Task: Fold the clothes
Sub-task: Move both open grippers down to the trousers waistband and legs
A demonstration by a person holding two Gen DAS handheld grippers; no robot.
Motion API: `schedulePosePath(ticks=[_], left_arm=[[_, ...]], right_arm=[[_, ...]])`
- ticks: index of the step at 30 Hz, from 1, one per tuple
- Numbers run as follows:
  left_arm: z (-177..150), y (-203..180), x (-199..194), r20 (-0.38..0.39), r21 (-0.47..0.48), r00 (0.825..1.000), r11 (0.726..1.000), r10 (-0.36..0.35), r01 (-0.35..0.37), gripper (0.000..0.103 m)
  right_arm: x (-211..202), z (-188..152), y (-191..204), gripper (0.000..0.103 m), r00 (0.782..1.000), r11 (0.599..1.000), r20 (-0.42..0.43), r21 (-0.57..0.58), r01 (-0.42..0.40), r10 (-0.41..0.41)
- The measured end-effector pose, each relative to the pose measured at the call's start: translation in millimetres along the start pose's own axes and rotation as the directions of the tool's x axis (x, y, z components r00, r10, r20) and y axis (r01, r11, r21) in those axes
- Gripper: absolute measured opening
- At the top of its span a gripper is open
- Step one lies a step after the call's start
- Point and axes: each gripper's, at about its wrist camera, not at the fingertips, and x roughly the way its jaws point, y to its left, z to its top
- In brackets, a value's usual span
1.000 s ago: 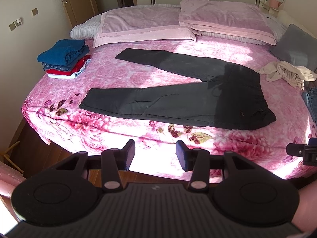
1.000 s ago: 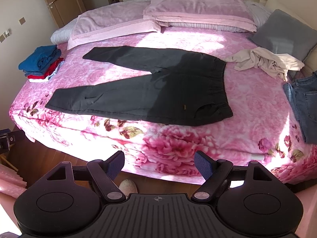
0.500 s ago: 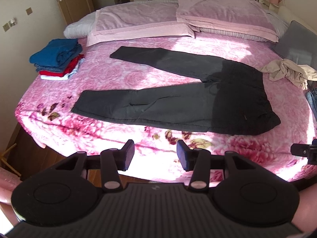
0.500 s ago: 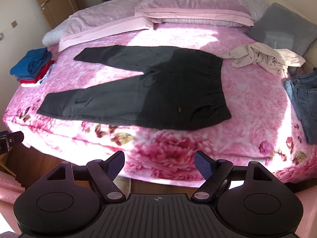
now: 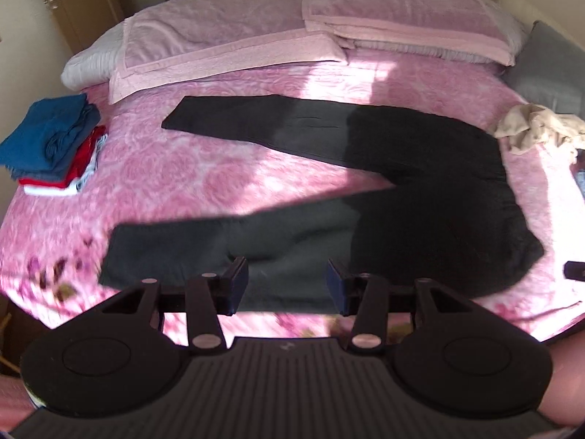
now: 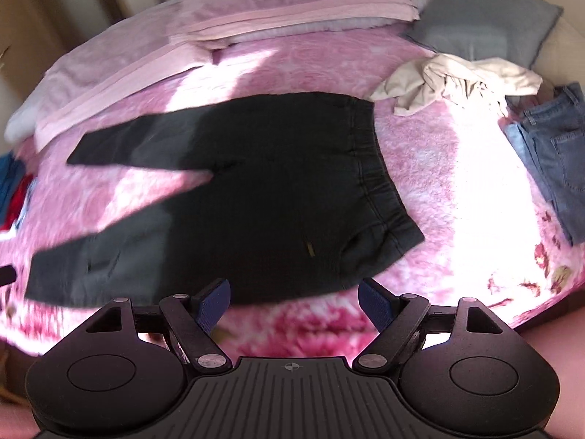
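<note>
Both grippers have closed in on the flat black trousers [image 5: 420, 197], jaws apart, empty; left gripper [image 5: 287, 281] at six o'clock risks pinching pink floral bedspread [image 5: 256, 168] too, right gripper [image 6: 294, 298] likewise.

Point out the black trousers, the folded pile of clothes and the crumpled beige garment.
black trousers [image 6: 285, 183], right wrist view, seat below the waistband.
folded pile of clothes [image 5: 51, 135], left wrist view, blue top layer.
crumpled beige garment [image 6: 457, 80], right wrist view, bunched middle.
</note>
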Motion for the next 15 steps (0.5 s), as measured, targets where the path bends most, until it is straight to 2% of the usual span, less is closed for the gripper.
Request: schedulePosePath(ticks=[4, 8, 15], left_arm=[[43.2, 40.7, 38.8, -0.018, 0.043, 1.0, 0.999, -0.012, 0.013, 0.043], [76.5, 65.1, 77.5, -0.033, 0.096, 0.999, 0.995, -0.039, 0.042, 0.043], [100.8, 69.0, 132.5, -0.07, 0.145, 0.993, 0.984, -0.095, 0.105, 0.042]], right_arm=[[21.3, 24.5, 12.4, 0.08, 0.999, 0.996, 0.009, 0.072, 0.043, -0.044], [41.5, 39.8, 22.7, 0.08, 0.994, 0.986, 0.005, 0.126, 0.106, -0.107], [72.0, 49.7, 24.1, 0.08, 0.99, 0.967, -0.022, 0.208, 0.144, -0.142]])
